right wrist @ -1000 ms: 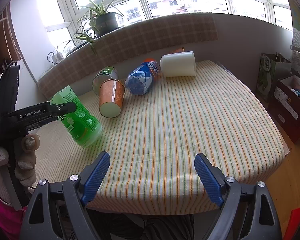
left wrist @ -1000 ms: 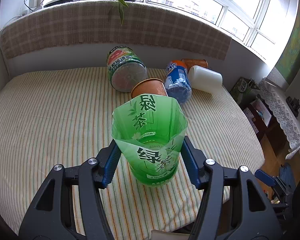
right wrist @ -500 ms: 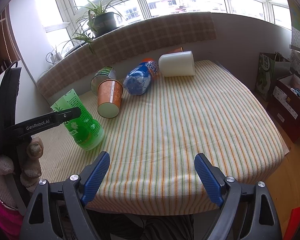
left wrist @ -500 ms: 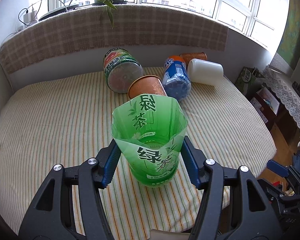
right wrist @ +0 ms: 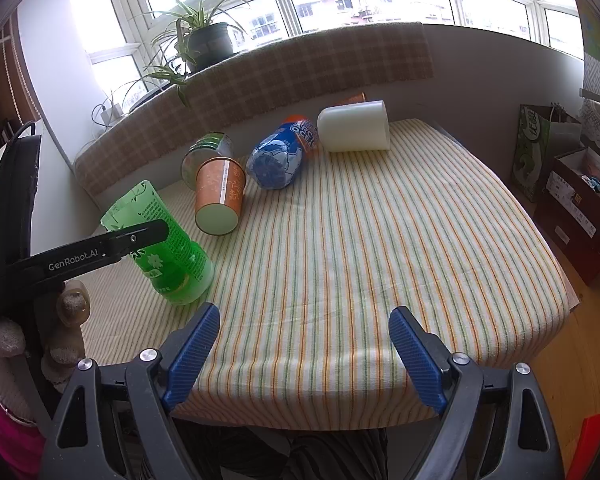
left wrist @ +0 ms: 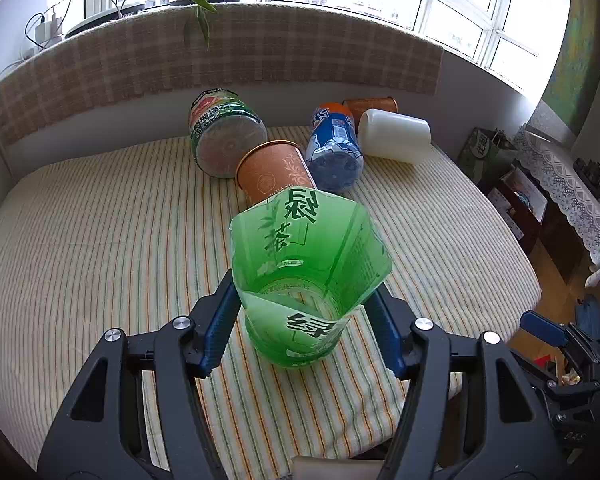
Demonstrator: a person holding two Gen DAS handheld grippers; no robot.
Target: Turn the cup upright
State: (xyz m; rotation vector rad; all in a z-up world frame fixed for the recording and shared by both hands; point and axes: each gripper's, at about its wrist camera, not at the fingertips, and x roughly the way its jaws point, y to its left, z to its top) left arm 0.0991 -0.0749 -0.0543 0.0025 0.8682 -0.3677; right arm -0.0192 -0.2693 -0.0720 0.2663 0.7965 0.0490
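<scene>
**Green cup almost upright: seat it, then release**

Left claw is clamped on the green cup, one blue pad against each side of the lower body. Right claw is spread wide with nothing in it, parked over the near edge of the striped tabletop.

Cup location: near-left part of the tabletop, well apart from the pile of lying containers behind it: orange cup, blue bottle, white cup, green jar.

Orientation: mouth up, base down. Long axis is close to vertical but tilted. In the right wrist view the rim leans left, away from the right claw. Base looks to be at the cloth, though whether it sits flat I can't tell.

Doing this step well, my read:
- Rotate the wrist until the axis is plumb before letting go.
- Press the base flat; the cloth looks soft, so a tilted release could tip it.
- The wall is thin plastic and already creased, so ease the squeeze off slowly.
- Open evenly and back straight out, so neither pad drags it.
</scene>
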